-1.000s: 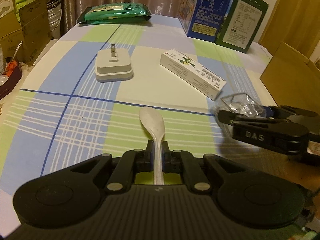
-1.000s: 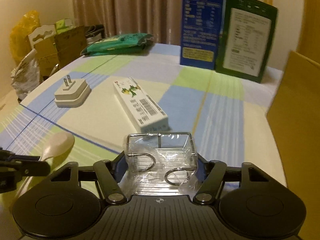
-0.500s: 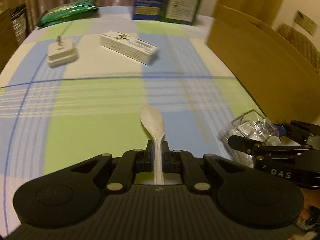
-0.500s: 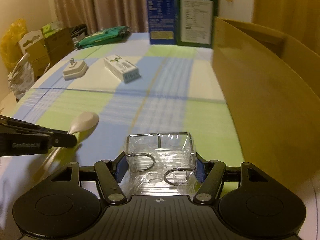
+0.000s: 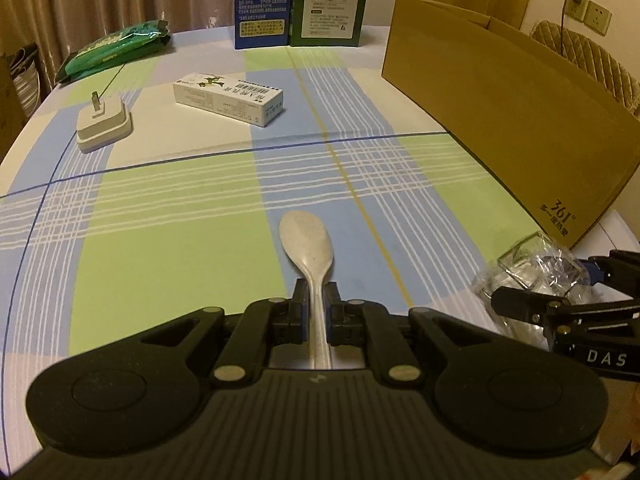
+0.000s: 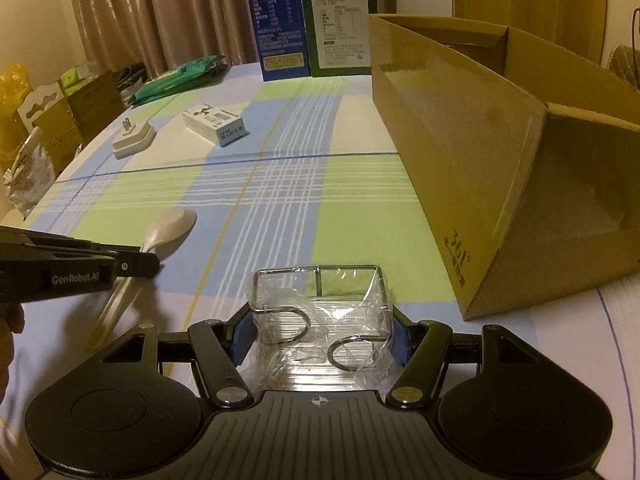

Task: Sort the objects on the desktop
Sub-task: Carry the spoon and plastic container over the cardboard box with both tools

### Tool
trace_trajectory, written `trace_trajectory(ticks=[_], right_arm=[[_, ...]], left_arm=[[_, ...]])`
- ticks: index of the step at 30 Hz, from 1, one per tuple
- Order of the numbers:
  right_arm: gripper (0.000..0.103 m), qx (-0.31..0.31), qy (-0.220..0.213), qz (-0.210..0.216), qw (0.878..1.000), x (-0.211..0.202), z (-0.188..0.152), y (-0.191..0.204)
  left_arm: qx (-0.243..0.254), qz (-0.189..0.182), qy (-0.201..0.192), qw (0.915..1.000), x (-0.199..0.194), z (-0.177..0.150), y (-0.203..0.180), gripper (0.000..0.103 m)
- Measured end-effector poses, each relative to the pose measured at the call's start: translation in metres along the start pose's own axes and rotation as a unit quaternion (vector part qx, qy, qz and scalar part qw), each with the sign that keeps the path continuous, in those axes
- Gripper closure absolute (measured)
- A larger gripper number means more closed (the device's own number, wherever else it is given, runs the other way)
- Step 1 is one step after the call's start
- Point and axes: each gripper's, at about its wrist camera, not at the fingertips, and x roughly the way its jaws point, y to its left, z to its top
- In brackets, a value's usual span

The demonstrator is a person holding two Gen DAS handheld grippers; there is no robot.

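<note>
Two things are in my grip and two more lie loose, so by my reckoning the sorting is about midway. Taking the cardboard box (image 6: 472, 152) as my landmark: it lies on its side at the right edge of the tabletop (image 5: 180, 216), its open mouth facing my right gripper (image 6: 322, 340), and what I can see of its inside holds nothing yet.

Beyond the box's far end stand a blue carton (image 5: 262, 2) and a green carton (image 5: 330, 0), upright and side by side; left of those, a green packet (image 5: 112, 50) lies flat. I cannot say whether they belong to the job.

Well to the left of the box lies the white medicine box (image 5: 229, 98), untouched, and further left again the white plug adapter (image 5: 104, 123), prongs up. Both are left to fetch.

Nearest the box's open mouth, my right jaws are closed on a wire rack wrapped in clear film (image 6: 320, 312), carried above the cloth.

Left of that, my left gripper (image 5: 316, 312) has its jaws clamped on the handle of a pale spoon (image 5: 307, 246), bowl pointing forward.
</note>
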Motion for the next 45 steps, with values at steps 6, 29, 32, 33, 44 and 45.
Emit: trace_trajectory(ticks=[6,29,32,33,44,45], right_arm=[[0.041,0.002,-0.004,0.003,1.0,0.003,0.002,0.001],[0.041,-0.003,-0.046,0.004,0.999,-0.051,0.018,0.008],[0.041,-0.002,-0.059,0.004,0.998,-0.065,0.021,0.008],[0.041,0.0,-0.062,0.004,0.998,-0.07,0.022,0.007],[0.041,0.018,-0.1,-0.002,0.995,-0.122,0.02,-0.008],[0.041,0.021,-0.103,-0.003,0.995,-0.125,0.02,-0.01]], left_arm=[[-0.005,-0.002,0.004,1.0,0.0,0.002,0.001,0.099],[-0.031,-0.04,-0.028,0.9983,-0.041,0.011,-0.026,0.099],[-0.04,-0.04,-0.031,0.9979,-0.052,0.01,-0.034,0.099],[-0.043,-0.039,-0.032,0.9978,-0.056,0.01,-0.036,0.099],[-0.027,-0.035,-0.049,0.9978,-0.097,0.01,-0.068,0.099],[-0.026,-0.036,-0.05,0.9978,-0.1,0.009,-0.071,0.099]])
